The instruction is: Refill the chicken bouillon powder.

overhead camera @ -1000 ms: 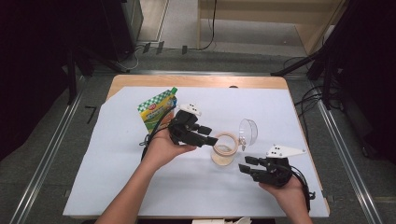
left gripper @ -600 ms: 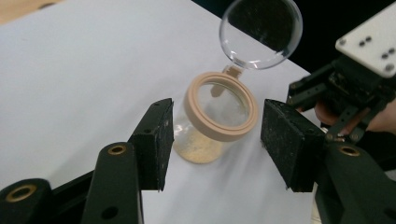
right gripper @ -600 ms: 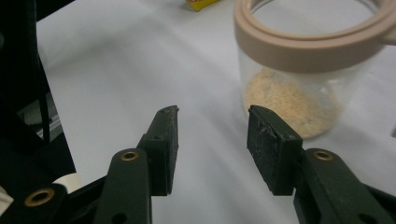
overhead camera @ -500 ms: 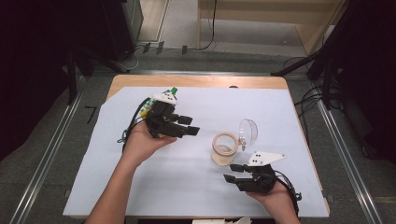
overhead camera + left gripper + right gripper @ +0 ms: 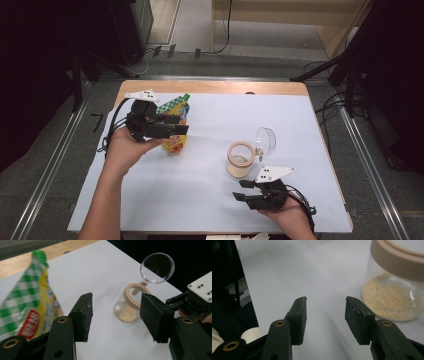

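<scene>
I am holding the left gripper (image 5: 175, 129) with its jaws parted and nothing between them, at about 9 o'clock on the table, just beside the green-checked refill pouch (image 5: 175, 117) with the green cap; in the left gripper view the pouch (image 5: 30, 302) is lying outside the left jaw, ungrasped. I am keeping the right gripper (image 5: 245, 190) released as well, jaws apart over bare cloth at about 5 o'clock. The clear jar (image 5: 240, 159) is standing upright near the table's centre-right, its hinged lid (image 5: 265, 141) swung open toward 1 o'clock, and the right gripper view is showing a shallow layer of tan granules (image 5: 390, 300) at its bottom. I am judging that the opening step is done and the jar is mostly unfilled; grasping the pouch and pouring are remaining. The work surface is a white cloth (image 5: 210, 210) over a wooden tabletop (image 5: 215, 87), with grey flooring, cables and dark stands surrounding it.
</scene>
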`<act>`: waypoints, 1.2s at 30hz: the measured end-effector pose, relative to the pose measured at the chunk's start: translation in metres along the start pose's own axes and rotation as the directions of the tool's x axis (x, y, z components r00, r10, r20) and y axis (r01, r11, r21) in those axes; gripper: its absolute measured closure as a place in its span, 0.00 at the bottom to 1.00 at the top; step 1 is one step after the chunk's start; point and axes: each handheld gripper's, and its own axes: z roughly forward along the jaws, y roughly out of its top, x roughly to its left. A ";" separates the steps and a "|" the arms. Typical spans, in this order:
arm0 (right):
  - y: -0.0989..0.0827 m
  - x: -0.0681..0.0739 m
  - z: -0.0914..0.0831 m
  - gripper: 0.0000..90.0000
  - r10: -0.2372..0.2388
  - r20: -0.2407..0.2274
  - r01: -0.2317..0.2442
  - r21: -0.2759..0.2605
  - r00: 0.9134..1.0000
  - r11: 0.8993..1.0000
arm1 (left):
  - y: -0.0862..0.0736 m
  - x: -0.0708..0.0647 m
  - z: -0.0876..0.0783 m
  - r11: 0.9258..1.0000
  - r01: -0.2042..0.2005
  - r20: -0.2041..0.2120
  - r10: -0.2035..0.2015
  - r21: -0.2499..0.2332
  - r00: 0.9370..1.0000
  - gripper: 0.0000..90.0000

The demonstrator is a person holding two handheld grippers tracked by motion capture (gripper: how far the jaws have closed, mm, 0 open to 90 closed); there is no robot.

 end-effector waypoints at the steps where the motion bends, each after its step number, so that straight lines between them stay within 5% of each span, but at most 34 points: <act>1: 0.000 0.000 0.001 0.59 -0.003 -0.001 0.003 0.001 1.000 1.000 | -0.001 0.002 -0.003 1.000 0.006 -0.002 -0.006 -0.007 1.000 0.49; 13: 0.000 0.001 0.004 0.58 0.000 -0.003 0.000 0.013 1.000 1.000 | -0.010 0.021 -0.033 0.998 0.051 -0.070 -0.053 -0.037 0.996 0.48; 18: 0.000 0.001 0.004 0.58 -0.006 -0.004 0.006 0.016 1.000 1.000 | -0.014 0.029 -0.040 0.997 0.066 -0.130 -0.071 -0.040 0.989 0.48; 24: -0.001 0.001 0.005 0.58 -0.005 -0.004 0.005 0.020 1.000 1.000 | -0.021 0.040 -0.047 0.994 0.086 -0.138 -0.095 -0.072 0.986 0.47; 28: -0.001 0.002 0.005 0.58 0.000 -0.003 0.000 0.025 1.000 1.000 | -0.026 0.047 -0.046 0.993 0.100 -0.162 -0.110 -0.066 0.981 0.47; 36: -0.001 0.002 0.007 0.58 -0.007 -0.005 0.008 0.025 1.000 1.000 | -0.034 0.056 -0.024 0.992 0.119 -0.120 -0.122 -0.038 0.985 0.48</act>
